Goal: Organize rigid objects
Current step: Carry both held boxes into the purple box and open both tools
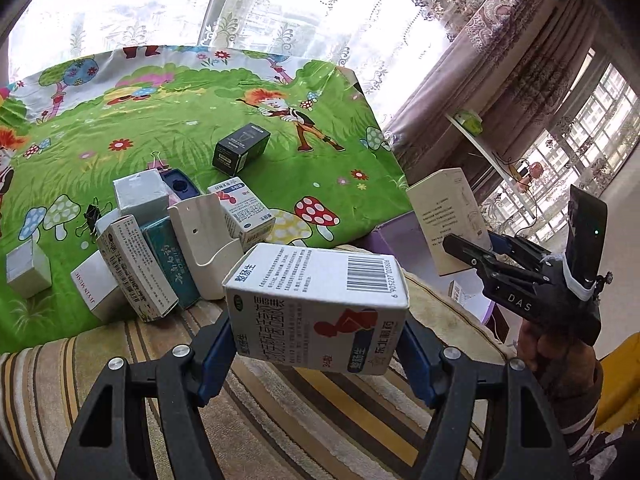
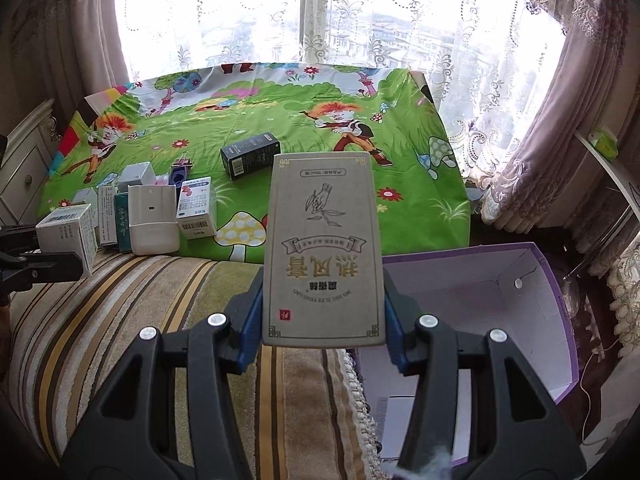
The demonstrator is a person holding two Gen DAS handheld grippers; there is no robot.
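Cloth printed with cartoon mushrooms carries a cluster of small cartons. Beside it, a purple box stands open. The right gripper clamps a beige carton; the left gripper clamps a white medicine box, barcode 6 905327 003600.

Strong daylight enters through the far window, overexposed to white; fisheye bending and dark vignetting mark the edges.
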